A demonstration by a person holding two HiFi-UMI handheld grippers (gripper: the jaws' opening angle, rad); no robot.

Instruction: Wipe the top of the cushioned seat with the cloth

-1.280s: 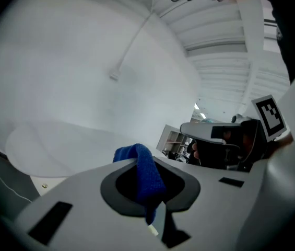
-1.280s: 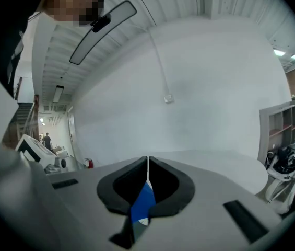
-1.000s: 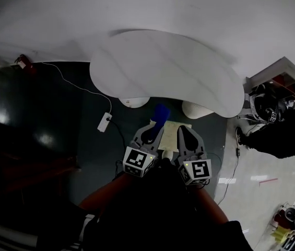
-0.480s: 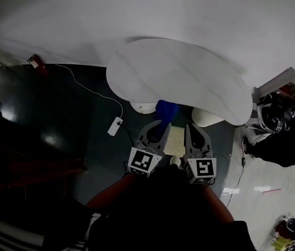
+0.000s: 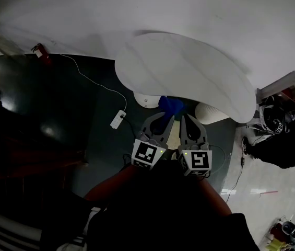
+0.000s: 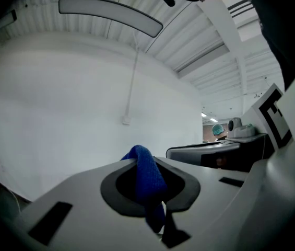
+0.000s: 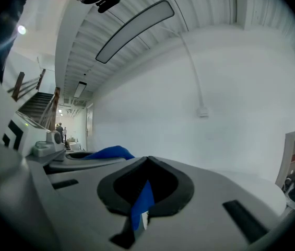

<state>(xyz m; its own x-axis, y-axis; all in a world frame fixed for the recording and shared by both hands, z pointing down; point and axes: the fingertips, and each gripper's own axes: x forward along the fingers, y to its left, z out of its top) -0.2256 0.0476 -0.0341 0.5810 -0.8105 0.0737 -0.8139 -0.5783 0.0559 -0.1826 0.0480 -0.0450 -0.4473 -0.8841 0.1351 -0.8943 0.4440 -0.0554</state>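
Cloth (image 5: 170, 104) nr wht table (image 5: 189, 72), dk floor (image 5: 74, 106)

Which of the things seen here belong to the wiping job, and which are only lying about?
For the job:
- blue cloth
- left tool and right tool, both shut on the cloth

Lying about:
- white table
- power strip on the dark floor
- red fire extinguisher

the head view is dim, its near half almost black, with faint glare on the dark floor (image 5: 48, 134) at left; the gripper views are brighter (ceiling strips (image 6: 110, 14) overhead), their edges strongly bent.
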